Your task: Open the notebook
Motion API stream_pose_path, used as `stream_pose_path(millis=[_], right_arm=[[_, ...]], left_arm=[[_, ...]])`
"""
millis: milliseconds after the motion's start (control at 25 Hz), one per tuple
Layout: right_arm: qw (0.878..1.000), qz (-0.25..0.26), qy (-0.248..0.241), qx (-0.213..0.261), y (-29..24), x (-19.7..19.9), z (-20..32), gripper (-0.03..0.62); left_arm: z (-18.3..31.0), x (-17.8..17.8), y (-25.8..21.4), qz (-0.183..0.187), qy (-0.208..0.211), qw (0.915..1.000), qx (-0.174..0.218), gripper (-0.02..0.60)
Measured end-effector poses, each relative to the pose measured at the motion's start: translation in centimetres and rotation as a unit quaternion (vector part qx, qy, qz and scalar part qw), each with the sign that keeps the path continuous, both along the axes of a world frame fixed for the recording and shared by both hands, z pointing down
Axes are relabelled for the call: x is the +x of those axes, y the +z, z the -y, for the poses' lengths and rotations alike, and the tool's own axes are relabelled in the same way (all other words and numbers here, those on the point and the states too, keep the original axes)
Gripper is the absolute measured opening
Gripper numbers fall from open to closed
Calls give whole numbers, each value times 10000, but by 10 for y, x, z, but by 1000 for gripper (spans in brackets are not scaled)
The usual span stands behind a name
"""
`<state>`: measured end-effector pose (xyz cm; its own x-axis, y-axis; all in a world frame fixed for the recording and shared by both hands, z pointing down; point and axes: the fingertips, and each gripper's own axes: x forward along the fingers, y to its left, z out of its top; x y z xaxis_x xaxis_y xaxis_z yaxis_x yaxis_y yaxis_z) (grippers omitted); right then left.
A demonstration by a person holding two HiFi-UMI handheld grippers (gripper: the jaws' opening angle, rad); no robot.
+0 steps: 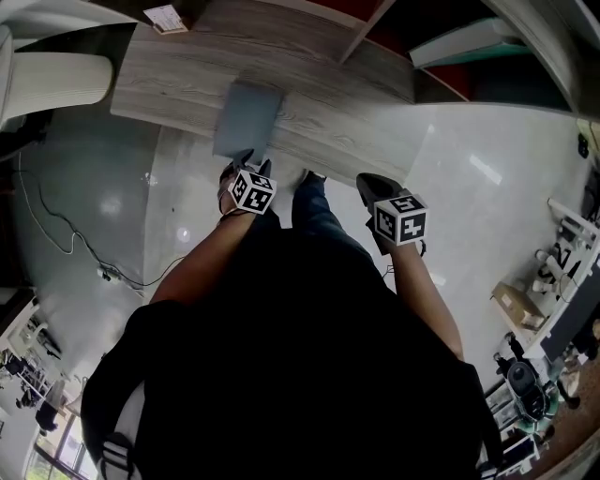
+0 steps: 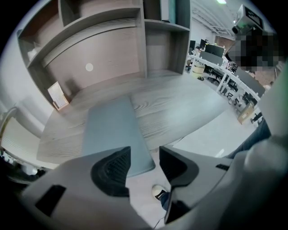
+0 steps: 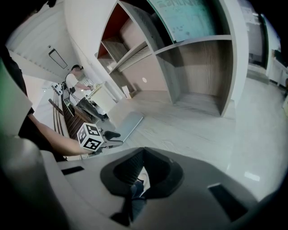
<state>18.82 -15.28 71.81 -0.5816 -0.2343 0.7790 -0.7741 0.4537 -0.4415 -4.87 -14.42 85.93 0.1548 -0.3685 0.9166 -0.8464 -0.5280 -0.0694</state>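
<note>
"Where's the notebook point(image 1: 248, 117)?"

"My left tongs point(image 2: 144, 157) are wide open, empty. It lies shut on the surface point(image 1: 187, 80), at twelve o'clock from them. Looks thin, light. I'd pinch the cover's near edge. My right tongs point(image 3: 141, 152) are closed, empty."

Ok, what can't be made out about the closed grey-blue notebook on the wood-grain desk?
Head view: the left gripper covers the near edge of the grey-blue notebook; contact unclear.
Left gripper view: a jaw hides its near corner; spine side not visible.
Small framed card on the wood-grain desk: print too small.
</note>
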Motion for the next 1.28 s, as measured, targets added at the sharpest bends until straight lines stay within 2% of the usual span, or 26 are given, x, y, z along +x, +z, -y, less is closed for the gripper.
stream_pose_path(millis=[280,560,800,1000,1280], right_arm=[[10000,4,10,-30,2,3,2,3],[9999,-44,14,-105,6,7,-1,2],[9998,125,96,-144,4,2,3,2],[9998,123,71,-133,5,-1,3,2],[9999,92,44,-110,4,-4,0,2]], left_arm=[[7,-1,7,313,78,9994,150,224],[8,-7,18,482,-6,9988,74,236],[8,-6,18,588,37,9982,80,235],[8,-7,16,574,69,9983,59,235],[8,-7,9,351,97,9993,-29,224]])
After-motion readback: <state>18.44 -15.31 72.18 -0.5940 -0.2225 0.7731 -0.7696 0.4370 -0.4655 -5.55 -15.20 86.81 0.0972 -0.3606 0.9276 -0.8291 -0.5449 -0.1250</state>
